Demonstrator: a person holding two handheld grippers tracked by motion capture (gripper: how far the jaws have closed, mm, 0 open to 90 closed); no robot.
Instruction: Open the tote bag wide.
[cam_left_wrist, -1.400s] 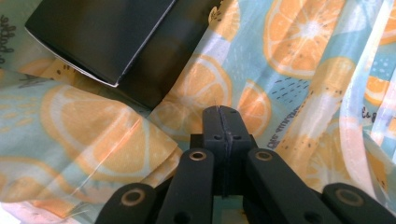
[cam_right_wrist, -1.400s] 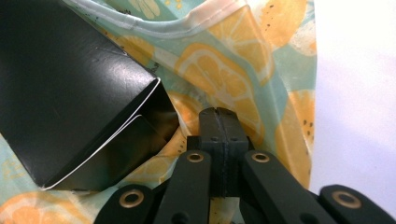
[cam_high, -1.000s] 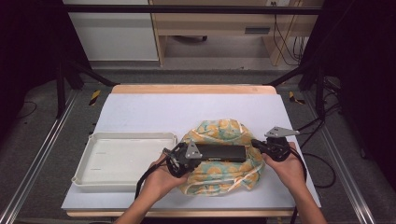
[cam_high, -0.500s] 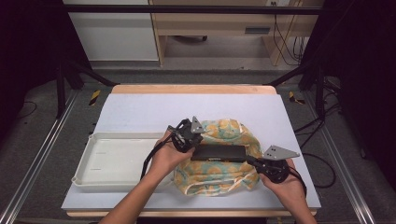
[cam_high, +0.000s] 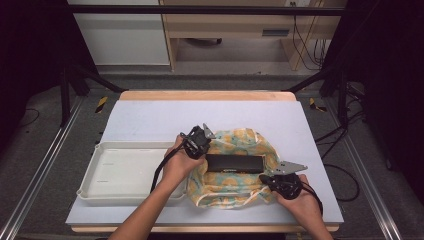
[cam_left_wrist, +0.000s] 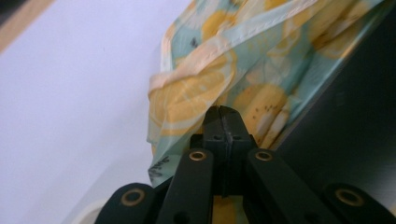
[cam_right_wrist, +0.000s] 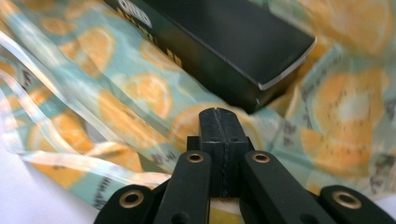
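Observation:
A cloth (cam_high: 232, 187) printed with orange slices lies rumpled on the white table, and a long black box (cam_high: 235, 163) rests on its middle. My left gripper (cam_high: 206, 146) is at the cloth's far left corner, beside the box's left end. Its jaws are shut, with the tips (cam_left_wrist: 223, 112) against the folded cloth hem (cam_left_wrist: 205, 88) and the box (cam_left_wrist: 345, 130) to their right. My right gripper (cam_high: 266, 180) sits at the cloth's near right edge. It is shut too, its tips (cam_right_wrist: 218, 114) low over the cloth (cam_right_wrist: 130, 102) just short of the box's corner (cam_right_wrist: 261, 88).
A shallow white tray (cam_high: 100, 186) stands to the left of the cloth, under my left forearm. Bare table (cam_high: 200, 115) stretches beyond the cloth to the far edge. Cables trail from both grippers, and metal rails run along both sides of the table.
My left gripper has moved from the cloth's left side up to its far left corner. The right gripper has dropped from the right side toward the near right edge.

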